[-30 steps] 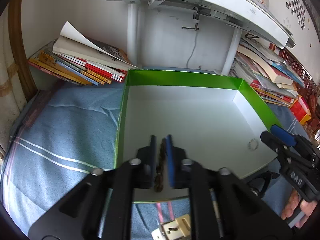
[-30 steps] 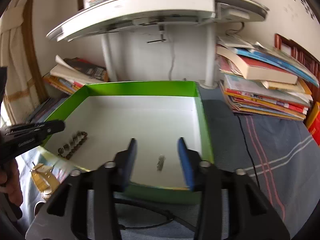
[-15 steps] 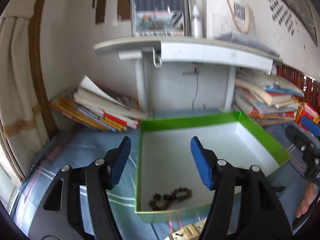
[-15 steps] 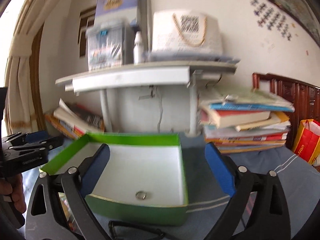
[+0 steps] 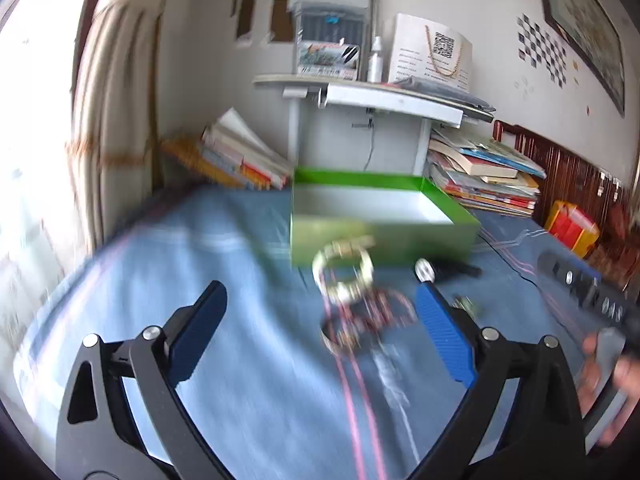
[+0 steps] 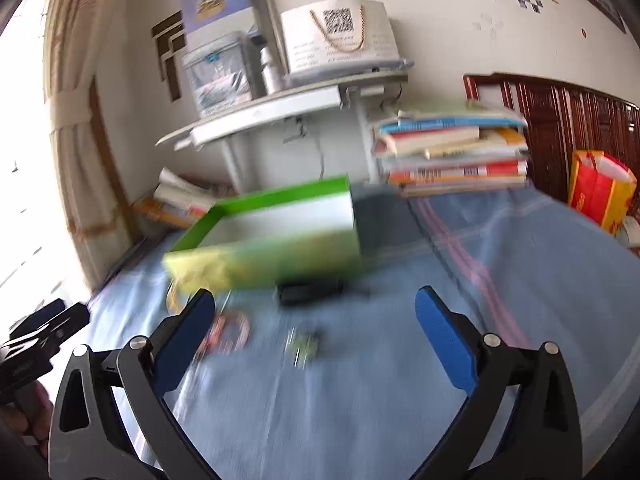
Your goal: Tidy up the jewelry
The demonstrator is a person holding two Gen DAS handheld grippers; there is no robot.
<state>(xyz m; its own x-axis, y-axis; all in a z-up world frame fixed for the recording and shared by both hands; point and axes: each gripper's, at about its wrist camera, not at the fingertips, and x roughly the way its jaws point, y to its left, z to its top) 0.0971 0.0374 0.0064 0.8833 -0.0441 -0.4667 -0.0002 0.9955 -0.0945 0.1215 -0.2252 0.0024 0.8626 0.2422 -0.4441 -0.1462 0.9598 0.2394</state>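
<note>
A green box with a white inside stands on the blue cloth; it also shows in the right wrist view. In front of it lie loose jewelry pieces: a pale bangle, a dark red beaded bracelet and a small metal piece. In the right wrist view the beaded bracelet and a small greenish piece are blurred. My left gripper is open and empty, above the cloth short of the jewelry. My right gripper is open and empty too.
Book stacks lie right of the box and more books left of it, under a white shelf. A dark flat object lies before the box. A red and yellow bag stands far right. A curtain hangs left.
The left gripper let go of the dark bead bracelet into the box and opened. The right opened wider. Both pulled back from the box and now hang over the cloth before it.
</note>
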